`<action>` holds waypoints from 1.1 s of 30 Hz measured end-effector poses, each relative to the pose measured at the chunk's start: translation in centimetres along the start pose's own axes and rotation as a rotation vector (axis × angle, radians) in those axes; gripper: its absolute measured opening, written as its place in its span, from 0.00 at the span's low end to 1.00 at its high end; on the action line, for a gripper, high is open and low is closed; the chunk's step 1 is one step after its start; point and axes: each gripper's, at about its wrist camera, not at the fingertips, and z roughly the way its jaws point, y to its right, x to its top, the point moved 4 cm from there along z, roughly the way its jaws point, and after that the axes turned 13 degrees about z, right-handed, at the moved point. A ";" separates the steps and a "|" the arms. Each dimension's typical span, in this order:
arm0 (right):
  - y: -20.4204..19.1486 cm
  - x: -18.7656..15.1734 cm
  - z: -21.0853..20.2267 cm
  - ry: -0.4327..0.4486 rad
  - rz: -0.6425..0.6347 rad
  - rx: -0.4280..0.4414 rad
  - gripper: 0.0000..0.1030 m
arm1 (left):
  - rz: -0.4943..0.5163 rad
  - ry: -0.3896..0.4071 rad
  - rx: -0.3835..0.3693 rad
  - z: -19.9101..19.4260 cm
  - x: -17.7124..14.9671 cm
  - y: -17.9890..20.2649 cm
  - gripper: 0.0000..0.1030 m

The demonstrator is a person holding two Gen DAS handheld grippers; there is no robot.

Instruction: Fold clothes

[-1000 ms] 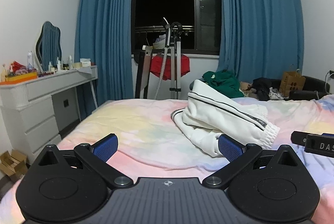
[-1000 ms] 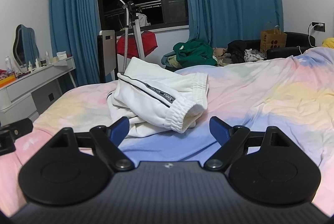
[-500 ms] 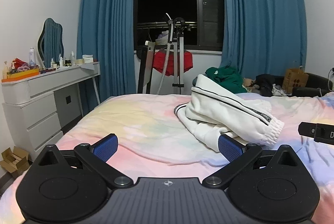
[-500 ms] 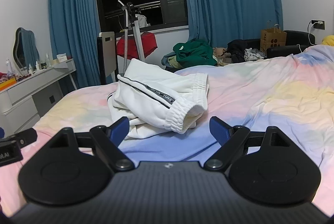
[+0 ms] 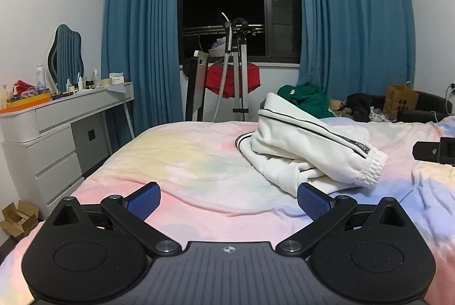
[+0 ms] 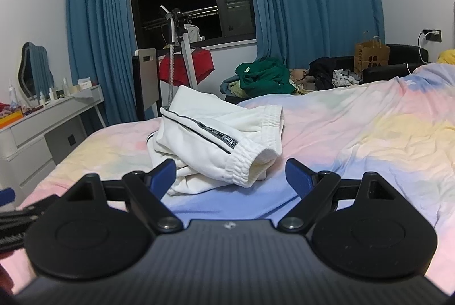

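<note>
A crumpled white garment (image 5: 307,151) with black side stripes and an elastic cuff lies heaped on the pastel bedspread (image 5: 182,160). It sits ahead and to the right of my left gripper (image 5: 227,198), which is open and empty. In the right wrist view the same white garment (image 6: 210,140) lies just ahead of my right gripper (image 6: 230,177), also open with nothing between its fingers; the cuff faces it. The right gripper's tip (image 5: 435,152) shows at the right edge of the left wrist view.
A white dresser (image 5: 57,131) with bottles and a mirror stands left of the bed. Beyond the bed's far edge are a garment steamer stand (image 5: 239,71), a red cloth, a green clothes pile (image 6: 264,77), a paper bag (image 6: 371,56) and blue curtains.
Both grippers have risen slightly and eased toward the garment; the right gripper's tip sits higher in the left wrist view. The garment has not moved.
</note>
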 end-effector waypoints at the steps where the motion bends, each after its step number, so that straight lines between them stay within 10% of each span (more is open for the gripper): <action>1: 0.1 0.0 0.1 -0.003 0.008 -0.003 0.83 | 0.003 -0.003 0.001 0.1 0.0 0.1 1.00; 33: 7.0 3.4 -0.2 0.033 0.182 -0.194 0.83 | 0.150 0.020 -0.204 8.1 3.8 11.6 1.00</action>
